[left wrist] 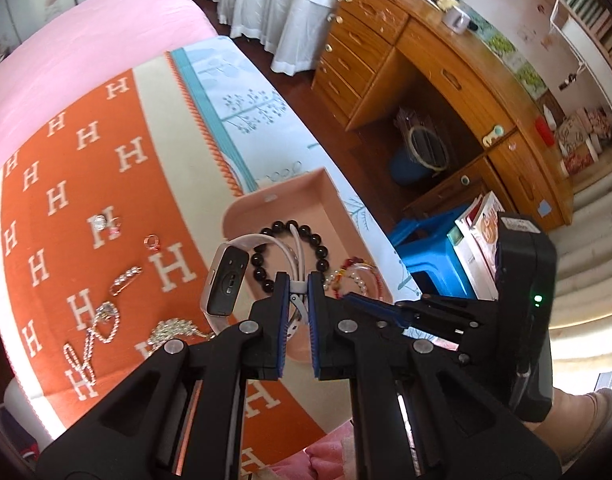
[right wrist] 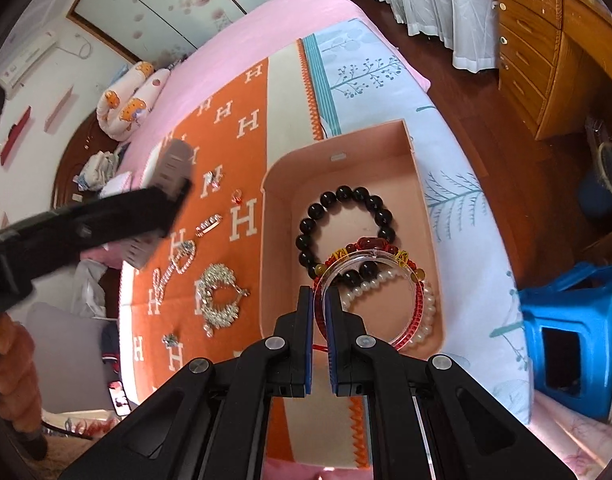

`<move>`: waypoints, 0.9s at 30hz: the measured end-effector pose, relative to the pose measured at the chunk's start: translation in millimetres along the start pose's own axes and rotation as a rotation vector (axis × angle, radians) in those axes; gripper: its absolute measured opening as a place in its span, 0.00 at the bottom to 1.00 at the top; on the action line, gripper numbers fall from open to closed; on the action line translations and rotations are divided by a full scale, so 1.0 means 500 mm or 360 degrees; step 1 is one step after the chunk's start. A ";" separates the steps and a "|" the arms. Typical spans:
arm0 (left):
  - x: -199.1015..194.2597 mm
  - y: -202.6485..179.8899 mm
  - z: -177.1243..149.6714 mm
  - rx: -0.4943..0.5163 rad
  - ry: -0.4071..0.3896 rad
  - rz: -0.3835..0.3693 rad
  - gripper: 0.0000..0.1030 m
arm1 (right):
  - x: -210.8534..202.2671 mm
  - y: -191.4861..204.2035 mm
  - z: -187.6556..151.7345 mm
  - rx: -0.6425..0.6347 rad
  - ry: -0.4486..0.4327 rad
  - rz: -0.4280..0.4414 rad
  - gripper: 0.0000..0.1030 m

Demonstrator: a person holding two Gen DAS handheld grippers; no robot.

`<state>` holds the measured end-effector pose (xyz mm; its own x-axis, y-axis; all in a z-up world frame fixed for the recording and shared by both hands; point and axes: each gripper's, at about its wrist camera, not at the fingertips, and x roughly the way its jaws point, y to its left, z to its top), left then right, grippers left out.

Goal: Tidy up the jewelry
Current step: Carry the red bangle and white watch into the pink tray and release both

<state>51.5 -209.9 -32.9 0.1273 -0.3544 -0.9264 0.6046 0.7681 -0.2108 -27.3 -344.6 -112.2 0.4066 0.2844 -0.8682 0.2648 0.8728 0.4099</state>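
Note:
A pink tray (right wrist: pixel 422 184) lies on the bed and holds a black bead bracelet (right wrist: pixel 342 194), a red and yellow bead bracelet (right wrist: pixel 370 245) and a pearl bracelet (right wrist: pixel 428 308). My right gripper (right wrist: pixel 320 300) is shut on a clear bangle (right wrist: pixel 370 258) over the tray. My left gripper (left wrist: pixel 297 286) is shut on the white strap of a fitness band (left wrist: pixel 225 280), held above the tray's (left wrist: pixel 241 210) left edge. Loose silver necklaces (right wrist: pixel 219 296), a bar pin (right wrist: pixel 207 224) and small rings (right wrist: pixel 236 197) lie on the orange blanket (right wrist: pixel 241 128).
A wooden desk with drawers (left wrist: pixel 386 60) stands right of the bed. A blue plastic stool (right wrist: pixel 574 340) with books (left wrist: pixel 478 232) sits beside the bed edge. Pink sheet (left wrist: pixel 65 48) covers the far bed, with a stuffed toy (right wrist: pixel 125 100) near the head.

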 end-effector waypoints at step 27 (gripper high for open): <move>0.222 0.020 0.038 -0.0042 0.0263 0.0130 0.59 | 0.027 -0.063 -0.028 0.0190 0.0019 0.0009 0.24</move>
<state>86.8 -251.6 -131.7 0.0430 -0.1994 -0.9790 0.5764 0.8053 -0.1387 -42.3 -362.7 -140.7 0.3979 0.2947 -0.8688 0.3651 0.8180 0.4446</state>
